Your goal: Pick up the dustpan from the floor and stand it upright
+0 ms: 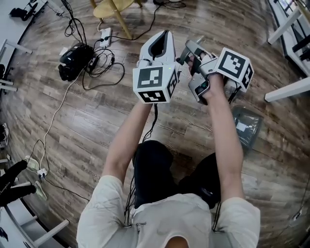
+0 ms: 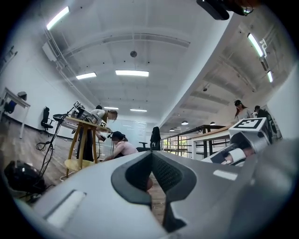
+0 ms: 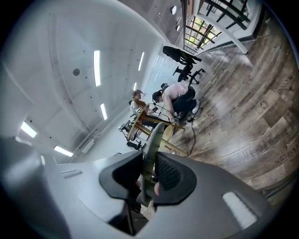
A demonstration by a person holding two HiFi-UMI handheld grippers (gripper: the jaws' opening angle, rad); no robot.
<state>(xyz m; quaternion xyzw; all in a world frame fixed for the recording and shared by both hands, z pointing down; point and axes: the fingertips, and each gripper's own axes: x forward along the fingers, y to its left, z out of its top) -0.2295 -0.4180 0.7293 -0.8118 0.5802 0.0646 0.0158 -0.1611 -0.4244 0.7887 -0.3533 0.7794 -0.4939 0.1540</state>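
Note:
A grey dustpan (image 1: pixel 247 127) with a white label sits on the wood floor, to the right of my right forearm and well below both grippers. From above I cannot tell whether it lies flat or stands. Both grippers are held up in front of me, side by side, touching nothing on the floor. The left gripper (image 1: pixel 162 35) (image 2: pixel 151 158) has its pads together with nothing between them. The right gripper (image 1: pixel 193 46) (image 3: pixel 148 168) has a thin pale strip (image 3: pixel 153 144) pinched between its pads. What that strip is I cannot tell, and it is hidden in the head view.
A yellow wooden stool (image 1: pixel 114 7) stands ahead, with a power strip (image 1: pixel 104 36), cables and a black bag (image 1: pixel 75 60) to its left. White table legs (image 1: pixel 286 89) stand at the right. People (image 2: pixel 119 144) work near the stool.

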